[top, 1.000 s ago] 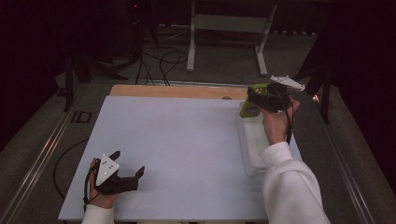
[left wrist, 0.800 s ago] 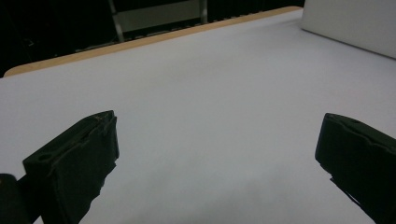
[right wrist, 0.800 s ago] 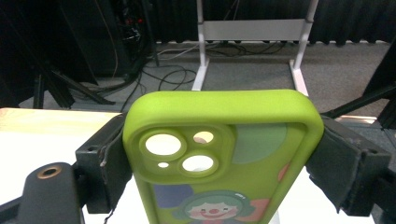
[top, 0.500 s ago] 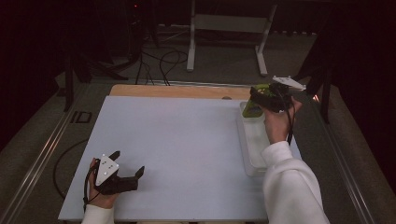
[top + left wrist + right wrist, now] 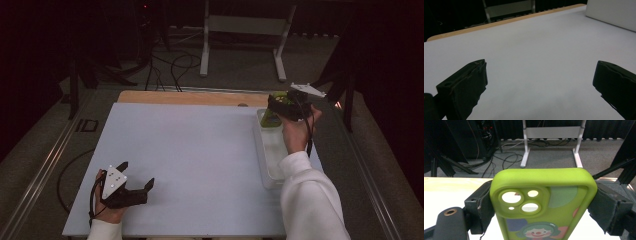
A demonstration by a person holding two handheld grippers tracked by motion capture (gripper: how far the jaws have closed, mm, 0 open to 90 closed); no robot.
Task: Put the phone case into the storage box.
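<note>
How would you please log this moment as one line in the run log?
right claw: shut on green phone case, held above clear tray | left claw: open, resting low over white table

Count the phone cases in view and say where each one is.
1. The green phone case is clamped in the right hand-held gripper, held above the far end of the clear tray. Others could be hidden there.

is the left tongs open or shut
Open: the left tongs show two black jaws set wide apart, with bare white table between them and nothing gripped.
</note>
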